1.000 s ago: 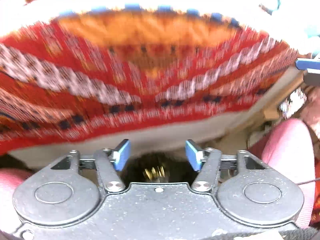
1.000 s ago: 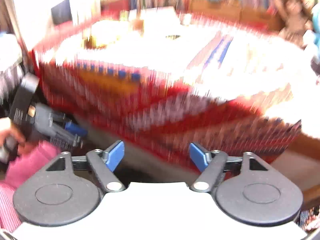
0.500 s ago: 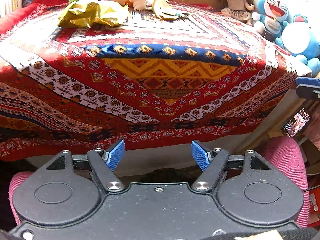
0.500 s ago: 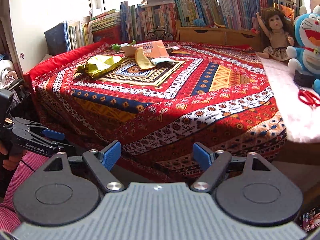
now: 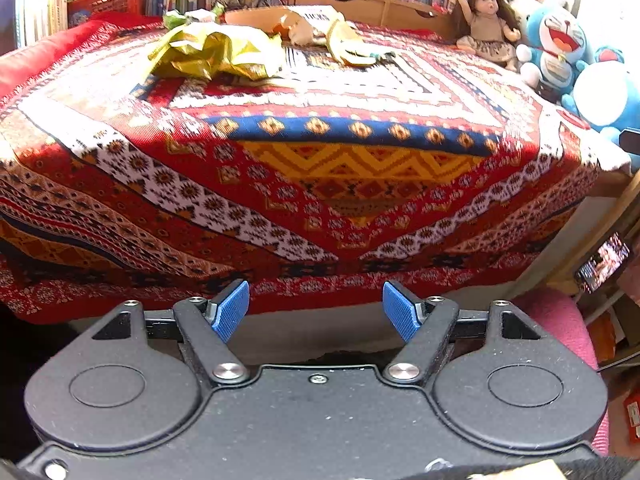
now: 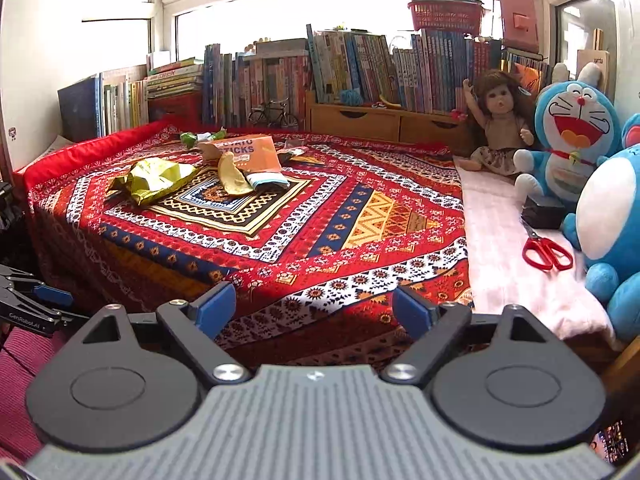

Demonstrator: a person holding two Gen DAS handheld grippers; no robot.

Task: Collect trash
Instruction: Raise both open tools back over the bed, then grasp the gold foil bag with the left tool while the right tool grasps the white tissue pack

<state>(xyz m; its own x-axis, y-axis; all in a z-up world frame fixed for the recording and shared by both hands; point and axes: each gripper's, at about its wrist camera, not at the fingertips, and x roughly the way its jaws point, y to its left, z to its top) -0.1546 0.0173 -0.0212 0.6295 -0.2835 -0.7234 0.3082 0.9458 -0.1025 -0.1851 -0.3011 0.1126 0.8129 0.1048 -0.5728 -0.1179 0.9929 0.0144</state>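
Our left gripper (image 5: pixel 316 306) and right gripper (image 6: pixel 314 306) have just been opening and stand wide, empty; the crumpled yellow wrapper (image 6: pixel 154 180) lies far-left on the patterned tablecloth (image 6: pixel 320 240).

A red patterned cloth (image 6: pixel 320 232) covers the table, with a long row of books (image 6: pixel 320 68) and a small model bicycle (image 6: pixel 274 114) behind it, a doll (image 6: pixel 500 120) and blue plush toys (image 6: pixel 568 132) at its right, and red-handled scissors (image 6: pixel 546 250) on the pale pink cloth (image 6: pixel 500 240).
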